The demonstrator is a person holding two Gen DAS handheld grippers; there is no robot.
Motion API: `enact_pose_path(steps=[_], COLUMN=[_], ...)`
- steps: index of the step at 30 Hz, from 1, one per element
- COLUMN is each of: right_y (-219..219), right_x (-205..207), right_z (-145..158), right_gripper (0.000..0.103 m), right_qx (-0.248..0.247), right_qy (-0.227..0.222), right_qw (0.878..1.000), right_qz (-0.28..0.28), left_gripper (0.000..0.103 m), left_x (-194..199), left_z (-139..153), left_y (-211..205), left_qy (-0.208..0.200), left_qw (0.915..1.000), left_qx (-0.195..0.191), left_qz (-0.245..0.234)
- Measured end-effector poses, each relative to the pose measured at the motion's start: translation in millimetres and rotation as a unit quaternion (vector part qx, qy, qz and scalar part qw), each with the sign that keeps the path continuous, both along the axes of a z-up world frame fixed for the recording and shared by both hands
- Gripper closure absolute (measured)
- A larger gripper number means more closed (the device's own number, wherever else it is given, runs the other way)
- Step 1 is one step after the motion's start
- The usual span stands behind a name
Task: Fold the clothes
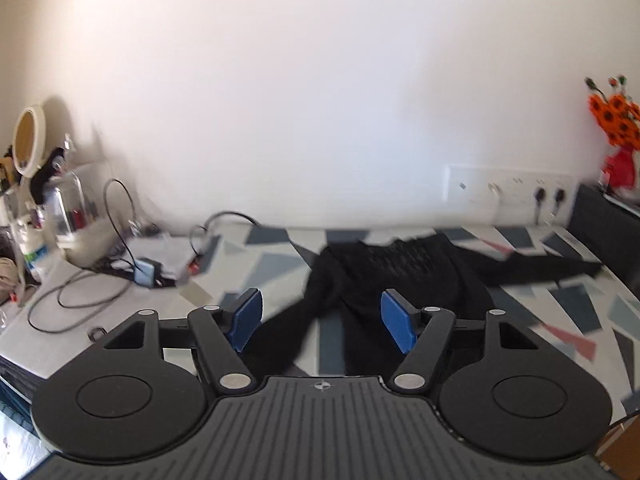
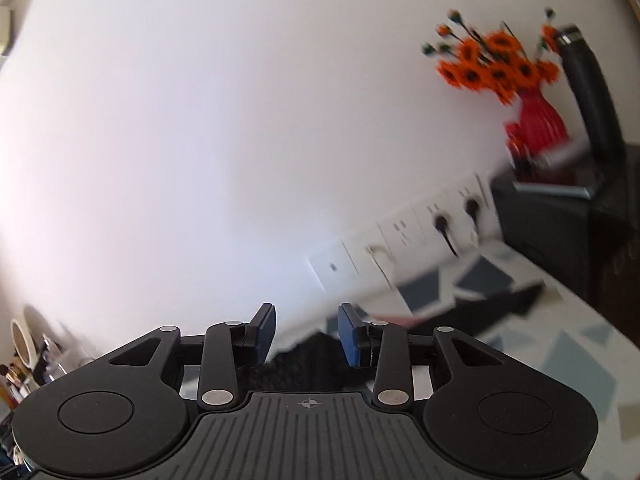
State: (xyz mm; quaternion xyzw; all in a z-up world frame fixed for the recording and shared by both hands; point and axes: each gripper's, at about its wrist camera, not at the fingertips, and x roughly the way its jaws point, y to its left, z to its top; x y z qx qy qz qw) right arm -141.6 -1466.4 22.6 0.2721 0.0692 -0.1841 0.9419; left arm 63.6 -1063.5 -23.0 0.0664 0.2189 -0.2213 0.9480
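left gripper [image 1: 322, 316]: jaws wide, empty | right gripper [image 2: 307, 334]: jaws narrower, empty | black garment [image 1: 400, 276]: ahead below both, lying crosswise, sleeves outward | nearer: left

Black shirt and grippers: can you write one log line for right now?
left gripper: open, empty | right gripper: open, empty | black shirt: unfolded on patterned sheet

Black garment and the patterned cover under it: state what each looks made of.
Black garment: soft matte knit or jersey, probably; it lies limp and creased, with a faint ribbed band across the chest. Blur hides the weave.
Patterned cover: printed woven cloth, apparently; flat, dull, with blue, grey and pink triangles.
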Motion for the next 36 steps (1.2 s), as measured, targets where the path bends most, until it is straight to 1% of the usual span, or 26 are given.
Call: enact_pose_path(steps=[2, 3, 5, 7, 10, 12, 15, 17, 20, 22, 26, 28, 29, 30, 32, 33, 34, 35, 36], right_y=[-3, -4, -7, -8, -7, -3, 5, 9, 13, 18, 29, 34, 36, 37, 39, 39, 39, 40, 42], right_x=[11, 17, 30, 46, 74, 99, 148, 189, 255, 300, 382, 412, 427, 441, 465, 477, 488, 499, 510], right_z=[16, 22, 30, 33, 32, 27, 11, -4, -28, -45, -80, -99, -109, -118, -136, -144, -152, -160, -168], right_gripper=[0.066, 0.063, 0.06, 0.06, 0.06, 0.06, 0.06, 0.06, 0.06, 0.06, 0.06, 0.06, 0.06, 0.06, 0.06, 0.06, 0.06, 0.06, 0.057], right_qx=[-0.011, -0.013, -0.013, -0.01, -0.009, -0.012, -0.016, -0.006, 0.016, 0.029, 0.05, 0.058, 0.062, 0.067, 0.078, 0.083, 0.085, 0.082, 0.077], right_qy=[-0.009, -0.011, -0.013, -0.013, -0.002, 0.011, 0.046, 0.074, 0.114, 0.135, 0.172, 0.188, 0.195, 0.203, 0.219, 0.228, 0.236, 0.244, 0.252], right_qw=[1.0, 1.0, 1.0, 1.0, 1.0, 0.999, 0.997, 0.995, 0.99, 0.986, 0.978, 0.974, 0.972, 0.97, 0.965, 0.961, 0.958, 0.955, 0.951], right_qz=[0.005, 0.006, 0.011, 0.017, 0.025, 0.036, 0.052, 0.063, 0.081, 0.091, 0.106, 0.11, 0.112, 0.114, 0.124, 0.132, 0.141, 0.15, 0.161], left_gripper=[0.026, 0.024, 0.023, 0.021, 0.018, 0.018, 0.018, 0.018, 0.018, 0.018, 0.018, 0.02, 0.02, 0.027, 0.046, 0.069, 0.096, 0.098, 0.099], left_x=[15, 24, 40, 56, 76, 88, 104, 117, 139, 150, 167, 173, 175, 178, 185, 190, 195, 198, 200], left_z=[4, 4, 1, -8, -27, -46, -83, -106, -136, -150, -165, -175, -178, -178, -177, -176, -176, -176, -175], left_y=[4, 5, 7, 8, 5, 2, -1, -1, 1, -2, -12, -21, -23, -24, -24, -24, -24, -24, -24], left_qy=[0.005, 0.01, 0.02, 0.031, 0.062, 0.082, 0.096, 0.111, 0.139, 0.142, 0.131, 0.126, 0.12, 0.116, 0.13, 0.142, 0.149, 0.147, 0.143], left_qw=[0.9999, 0.9999, 0.9997, 0.9992, 0.997, 0.9931, 0.9817, 0.974, 0.965, 0.9619, 0.9554, 0.9499, 0.9491, 0.9492, 0.9488, 0.9486, 0.9495, 0.9516, 0.9537], left_qx=[-0.004, -0.003, 0.006, 0.02, 0.045, 0.074, 0.141, 0.169, 0.184, 0.19, 0.204, 0.216, 0.214, 0.207, 0.182, 0.168, 0.158, 0.157, 0.156], left_qz=[0.008, 0.01, 0.013, 0.012, -0.011, -0.039, -0.086, -0.102, -0.125, -0.135, -0.169, -0.188, -0.197, -0.207, -0.223, -0.228, -0.227, -0.22, -0.214])
